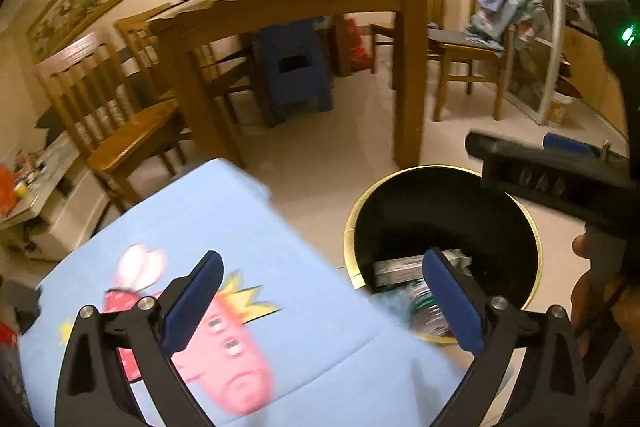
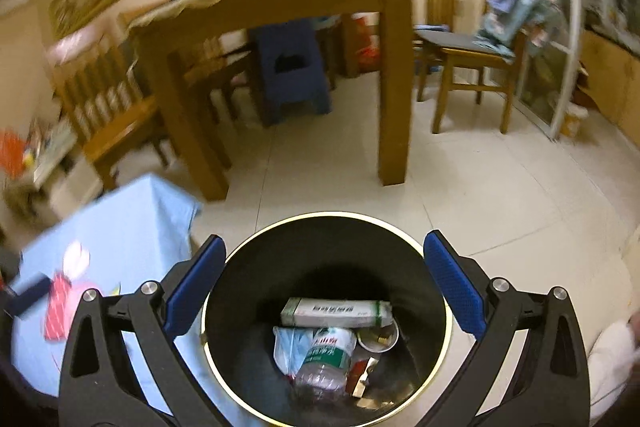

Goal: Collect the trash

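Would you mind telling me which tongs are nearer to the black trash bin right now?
Right. The right tongs hang open directly over the trash bin, straddling its mouth. The left tongs are open off to its left, mostly above the blue cloth.

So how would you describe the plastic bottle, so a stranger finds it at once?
Look into the round black bin with the gold rim, on the floor before the wooden table. The bottle lies below a long white box; it alone is clear, crumpled, with a green-and-white label.
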Demonstrator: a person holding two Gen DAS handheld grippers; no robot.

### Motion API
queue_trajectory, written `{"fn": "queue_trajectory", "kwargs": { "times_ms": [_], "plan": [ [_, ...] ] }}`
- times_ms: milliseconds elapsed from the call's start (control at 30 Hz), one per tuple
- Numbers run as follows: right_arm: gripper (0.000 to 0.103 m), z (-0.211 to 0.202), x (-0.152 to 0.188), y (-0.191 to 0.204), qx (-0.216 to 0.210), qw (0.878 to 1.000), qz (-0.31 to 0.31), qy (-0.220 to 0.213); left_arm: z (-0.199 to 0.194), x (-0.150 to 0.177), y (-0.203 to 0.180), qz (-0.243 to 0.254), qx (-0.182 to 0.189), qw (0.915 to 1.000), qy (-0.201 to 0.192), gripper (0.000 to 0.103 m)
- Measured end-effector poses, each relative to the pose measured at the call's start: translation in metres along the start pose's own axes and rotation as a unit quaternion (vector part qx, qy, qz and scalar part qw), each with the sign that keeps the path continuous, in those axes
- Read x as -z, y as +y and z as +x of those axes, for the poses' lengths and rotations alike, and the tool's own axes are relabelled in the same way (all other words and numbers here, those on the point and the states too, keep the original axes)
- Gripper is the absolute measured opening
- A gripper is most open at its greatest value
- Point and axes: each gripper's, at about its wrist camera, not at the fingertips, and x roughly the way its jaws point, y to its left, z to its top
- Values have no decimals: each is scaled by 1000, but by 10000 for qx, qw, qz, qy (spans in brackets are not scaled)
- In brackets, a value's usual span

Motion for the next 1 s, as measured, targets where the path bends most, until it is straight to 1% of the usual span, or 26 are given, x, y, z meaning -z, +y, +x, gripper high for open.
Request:
{"fn": "queue_trajectory", "kwargs": {
  "times_ms": [33, 133, 167, 233, 267, 300, 333, 467, 500, 533, 567, 633, 667, 733, 800, 900, 967, 1000],
  "plan": [
    [97, 3, 2, 14, -45, 9998, -162, 77, -4, 2, 9, -49, -118, 9999, 7, 96],
    [97, 8, 9, 59, -333, 9969, -517, 488, -24, 15, 41, -249, -741, 9969, 42, 96],
    [97, 7, 12, 70, -391, 9961, -562, 555, -31, 21, 52, -319, -934, 9951, 37, 96],
    [97, 0, 21, 91, -743, 9933, -612, 646, -48, 32, 76, -459, -1381, 9894, 21, 96],
    [97, -7, 28, 101, -1110, 9898, -554, 699, -56, 38, 88, -539, -1589, 9858, 18, 96],
    [97, -11, 34, 108, -1255, 9881, -483, 751, -67, 45, 103, -666, -1805, 9813, 36, 96],
    [97, -19, 40, 119, -1369, 9863, -468, 789, -78, 50, 115, -759, -1902, 9788, 19, 96],
    [97, -54, 48, 160, -1630, 9819, -693, 678, -119, 74, 158, -1109, -2280, 9673, -74, 96],
    [97, -66, 47, 170, -1680, 9808, -766, 620, -133, 81, 167, -1154, -2464, 9622, -122, 96],
    [97, -83, 44, 183, -1708, 9802, -878, 483, -141, 83, 171, -1158, -2599, 9586, -155, 96],
    [98, -95, 43, 189, -1707, 9800, -946, 378, -154, 88, 176, -1146, -2806, 9527, -207, 96],
    [98, -124, 40, 205, -1746, 9788, -1059, 123, -171, 94, 181, -1144, -3037, 9455, -269, 96],
    [97, -143, 37, 215, -1816, 9771, -1109, -12, -181, 98, 184, -1162, -3082, 9437, -304, 96],
    [98, -164, 36, 228, -1875, 9744, -1235, -139, -201, 103, 188, -1266, -3077, 9423, -356, 96],
    [98, -178, 41, 237, -1893, 9725, -1346, -195, -216, 108, 193, -1394, -2951, 9443, -420, 96],
    [98, -193, 55, 247, -1876, 9704, -1498, -263, -232, 117, 196, -1460, -2931, 9435, -506, 96],
    [98, -200, 62, 249, -1734, 9717, -1564, -358, -236, 121, 197, -1490, -2902, 9440, -487, 96],
    [98, -205, 65, 248, -1690, 9720, -1581, -399, -238, 123, 199, -1554, -2804, 9462, -437, 96]
  ]
}}
